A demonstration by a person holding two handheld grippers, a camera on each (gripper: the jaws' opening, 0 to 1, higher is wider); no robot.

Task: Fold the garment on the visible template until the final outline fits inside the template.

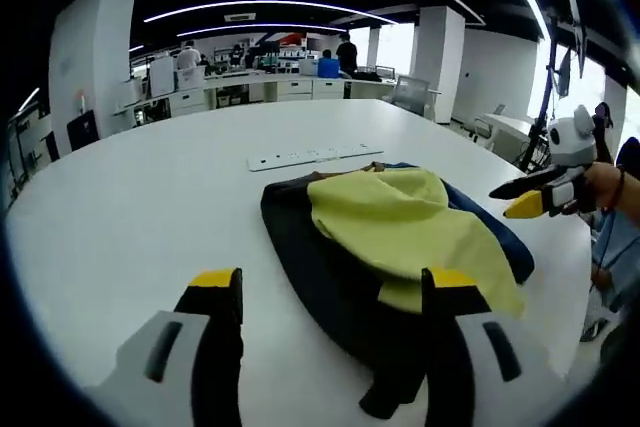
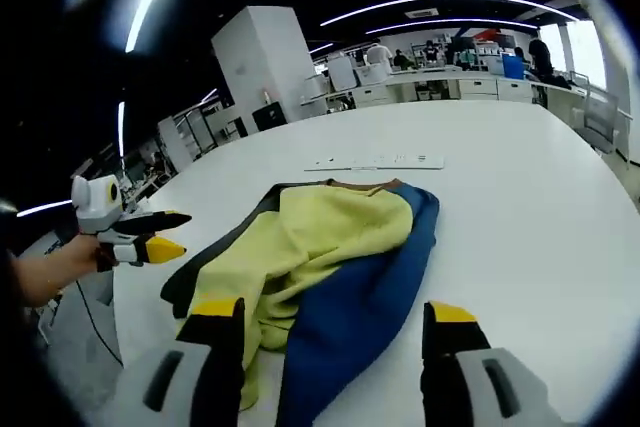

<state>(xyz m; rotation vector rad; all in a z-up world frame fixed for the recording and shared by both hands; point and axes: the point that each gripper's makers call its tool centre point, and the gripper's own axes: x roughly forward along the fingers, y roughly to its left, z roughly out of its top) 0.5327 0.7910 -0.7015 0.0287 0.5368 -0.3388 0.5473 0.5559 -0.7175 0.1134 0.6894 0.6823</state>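
Stretching wide under ceiling light strips, a white table (image 1: 150, 207), bearing a crumpled garment (image 2: 330, 267) of yellow, blue and black lying near its middle, just short of a thin white strip (image 1: 315, 155) lying flat beyond the collar. Hovering over the near edge of the cloth, left gripper (image 1: 335, 292) and right gripper (image 2: 330, 322), jaws standing apart on both, clasping nothing, not touching the fabric.

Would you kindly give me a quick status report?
Left gripper and right gripper open, holding nothing. Garment lies rumpled on white table, not yet neatly folded. White strip lies beyond it.
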